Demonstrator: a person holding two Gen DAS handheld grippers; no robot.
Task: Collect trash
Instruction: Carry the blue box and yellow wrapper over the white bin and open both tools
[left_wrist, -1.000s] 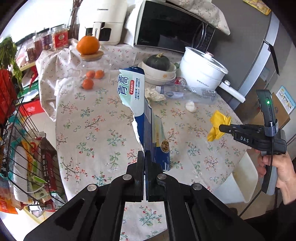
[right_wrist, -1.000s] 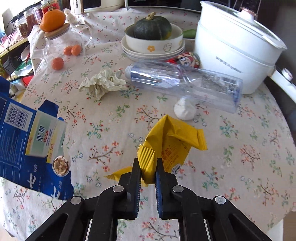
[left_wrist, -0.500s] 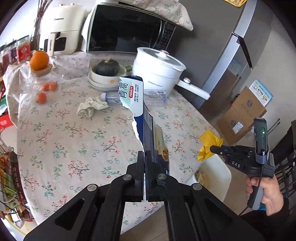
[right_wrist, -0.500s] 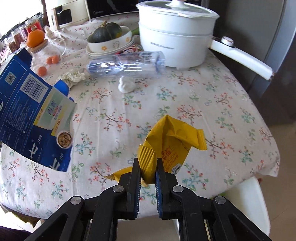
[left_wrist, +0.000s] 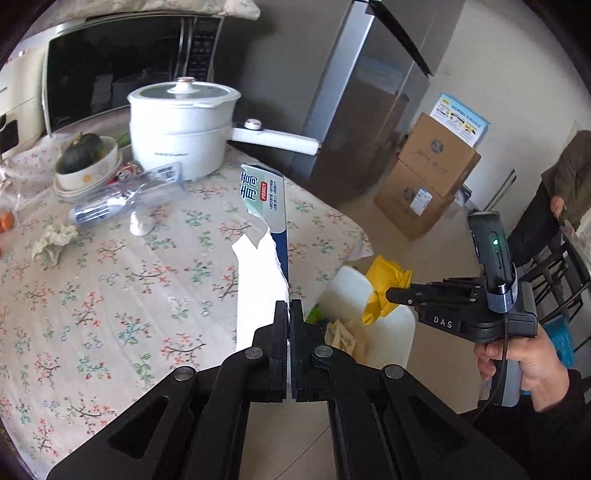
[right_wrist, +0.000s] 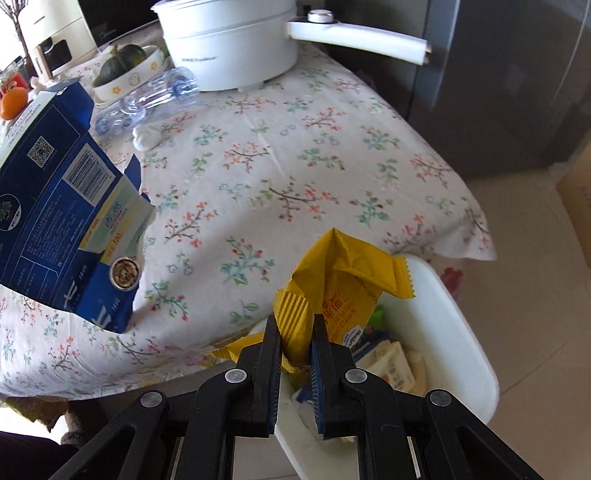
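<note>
Right gripper (right_wrist: 294, 334) is clamped on the crimped end of a yellow wrapper (right_wrist: 343, 280), its fingers parted only by the foil's thickness; the wrapper's long axis runs forward and upward from the jaws, above the white bin (right_wrist: 458, 332) beside the table (right_wrist: 295, 155). Left gripper (left_wrist: 288, 314) is pinched nearly closed on a torn blue carton (left_wrist: 275, 206), which stands on edge, lengthwise away from the jaws, over the table edge just beside the bin (left_wrist: 354, 284).

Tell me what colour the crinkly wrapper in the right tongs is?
Yellow. The crinkly yellow snack wrapper shows best in the right wrist view.
</note>
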